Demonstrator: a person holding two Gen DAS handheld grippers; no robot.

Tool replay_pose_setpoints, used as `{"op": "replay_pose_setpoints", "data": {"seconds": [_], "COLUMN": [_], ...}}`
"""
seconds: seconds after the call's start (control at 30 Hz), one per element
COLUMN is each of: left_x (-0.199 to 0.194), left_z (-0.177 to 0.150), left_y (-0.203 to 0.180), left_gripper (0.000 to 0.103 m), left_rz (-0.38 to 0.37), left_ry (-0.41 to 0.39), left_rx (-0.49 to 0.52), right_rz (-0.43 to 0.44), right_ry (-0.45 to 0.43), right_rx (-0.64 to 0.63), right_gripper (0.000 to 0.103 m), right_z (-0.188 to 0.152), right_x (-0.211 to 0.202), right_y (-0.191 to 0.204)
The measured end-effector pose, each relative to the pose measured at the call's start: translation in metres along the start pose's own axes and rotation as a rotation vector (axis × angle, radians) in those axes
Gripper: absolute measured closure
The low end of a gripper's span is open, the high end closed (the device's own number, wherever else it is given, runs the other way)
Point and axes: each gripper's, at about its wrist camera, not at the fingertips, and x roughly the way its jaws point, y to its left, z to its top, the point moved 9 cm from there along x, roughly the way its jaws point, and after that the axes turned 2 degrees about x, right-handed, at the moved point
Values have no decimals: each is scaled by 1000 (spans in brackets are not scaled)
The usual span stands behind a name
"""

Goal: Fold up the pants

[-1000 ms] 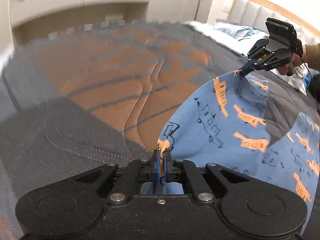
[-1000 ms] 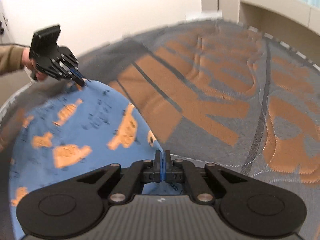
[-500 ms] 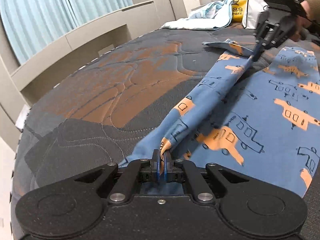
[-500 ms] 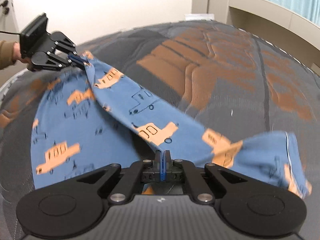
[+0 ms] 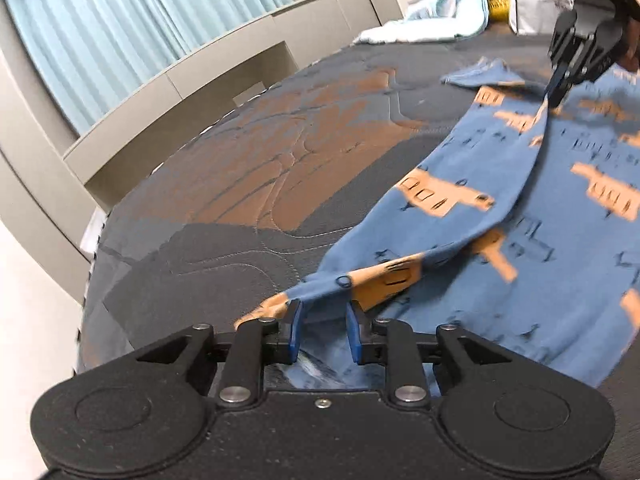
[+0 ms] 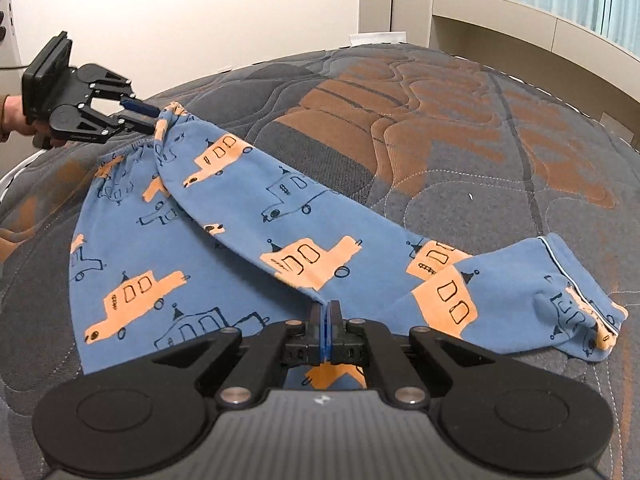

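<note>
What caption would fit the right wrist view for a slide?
Right tongs pinch the blue car-print pants on the quilted mattress; left tongs are opening at the waistband.

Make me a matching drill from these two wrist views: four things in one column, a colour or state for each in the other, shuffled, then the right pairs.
Things:
1. left gripper
2. right gripper
3. pants
4. mattress

States:
A. grey and brown, quilted
B. jaws apart and opening, cloth between them
C. blue with orange vehicles, partly folded over
D. jaws shut on cloth

Pairs: 1-B, 2-D, 3-C, 4-A
</note>
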Motion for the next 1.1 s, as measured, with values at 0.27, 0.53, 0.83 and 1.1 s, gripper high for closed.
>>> {"op": "replay_pose_setpoints", "data": {"seconds": [0.27, 0.53, 0.83, 1.1], "left_x": [2, 24, -19, -56], "left_z": [14, 4, 17, 7], "left_y": [6, -6, 8, -24], "left_gripper": [76, 87, 103, 103], "left_rz": [-88, -155, -143, -147], "left_ry": [22, 95, -18, -64], "left_rx": [254, 336, 149, 135], "right_rz": [-7, -14, -18, 11], "right_ry": [31, 119, 17, -22], "right_rx": [-84, -239, -173, -137], "right_gripper": [99, 93, 102, 102], "right_z": [-1, 0, 20, 7], "right_x": [0, 14, -19, -60], "right_y": [9, 21, 18, 31]}}
